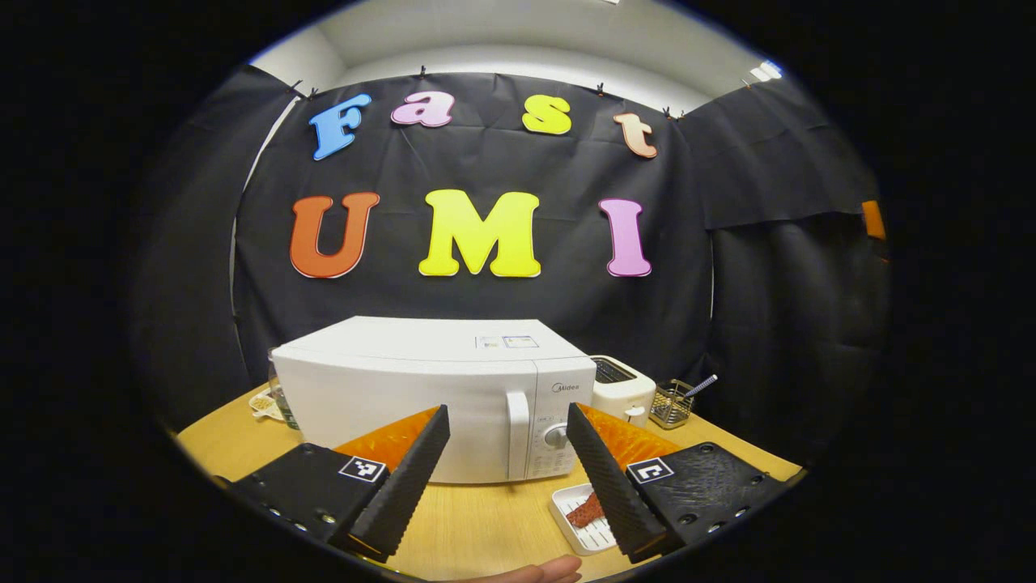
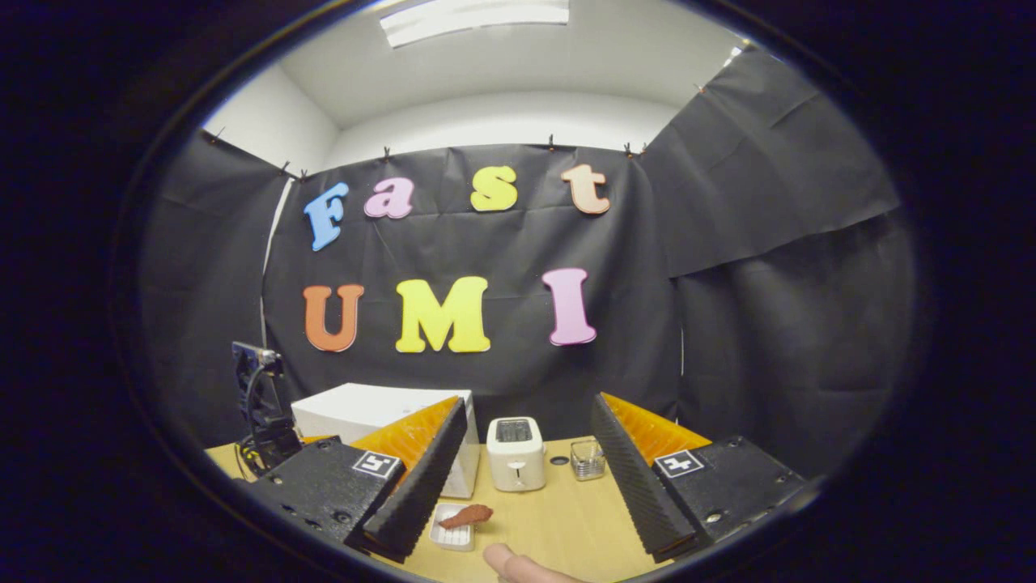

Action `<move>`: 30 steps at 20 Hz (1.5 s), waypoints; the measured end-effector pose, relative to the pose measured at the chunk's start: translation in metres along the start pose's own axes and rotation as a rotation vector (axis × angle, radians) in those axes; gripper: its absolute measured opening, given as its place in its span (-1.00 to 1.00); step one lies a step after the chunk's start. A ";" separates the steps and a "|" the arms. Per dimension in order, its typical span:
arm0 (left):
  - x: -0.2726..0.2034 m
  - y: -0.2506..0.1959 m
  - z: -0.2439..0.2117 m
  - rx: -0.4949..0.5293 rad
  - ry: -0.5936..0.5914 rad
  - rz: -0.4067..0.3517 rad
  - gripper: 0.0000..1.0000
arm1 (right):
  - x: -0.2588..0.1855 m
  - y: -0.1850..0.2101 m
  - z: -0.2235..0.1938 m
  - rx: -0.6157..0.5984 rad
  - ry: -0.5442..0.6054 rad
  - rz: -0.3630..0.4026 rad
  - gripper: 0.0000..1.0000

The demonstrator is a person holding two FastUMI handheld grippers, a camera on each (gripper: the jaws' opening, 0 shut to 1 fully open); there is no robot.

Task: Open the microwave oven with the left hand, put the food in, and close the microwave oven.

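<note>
Door of the white box-shaped microwave oven (image 1: 421, 389) is closed, vertical white bar handle (image 1: 517, 433) untouched, so nothing is started. Left gripper (image 1: 506, 465) has its jaws spread wide and empty, aimed roughly at the handle from a short way off. Right gripper (image 2: 526, 478) is likewise spread and empty, held farther back. The food, a reddish-brown strip (image 2: 467, 514), lies on a small white ribbed tray (image 1: 576, 518) on the wooden table (image 1: 477, 530), just in front of the oven's control panel. Risks: the oven is unanchored, so a hard pull could drag it; the tray sits close to the front and could get clipped; the white toaster (image 2: 515, 453) and small wire basket (image 1: 670, 403) crowd the right side.
</note>
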State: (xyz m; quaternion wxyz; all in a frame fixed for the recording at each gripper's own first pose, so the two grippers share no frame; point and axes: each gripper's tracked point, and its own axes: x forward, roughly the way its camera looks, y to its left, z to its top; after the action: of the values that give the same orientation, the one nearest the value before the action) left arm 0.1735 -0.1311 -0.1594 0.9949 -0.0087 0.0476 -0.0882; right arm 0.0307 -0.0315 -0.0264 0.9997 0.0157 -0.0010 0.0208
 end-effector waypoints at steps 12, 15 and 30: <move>0.092 -0.002 -0.083 -0.024 0.081 0.037 0.84 | 0.003 -0.022 -0.001 -0.037 -0.030 0.008 0.98; 0.100 0.002 -0.078 -0.014 0.030 0.042 0.41 | 0.001 -0.029 0.002 -0.039 -0.052 -0.001 0.98; 0.105 0.002 -0.078 -0.040 0.067 0.081 -0.67 | -0.016 -0.035 0.002 -0.081 -0.042 -0.027 0.98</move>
State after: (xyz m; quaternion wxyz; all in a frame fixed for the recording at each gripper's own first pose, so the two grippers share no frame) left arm 0.2690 -0.1479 -0.2472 0.9952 -0.0237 0.0828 -0.0470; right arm 0.0158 -0.0675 -0.0255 0.9994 -0.0244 -0.0228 0.0070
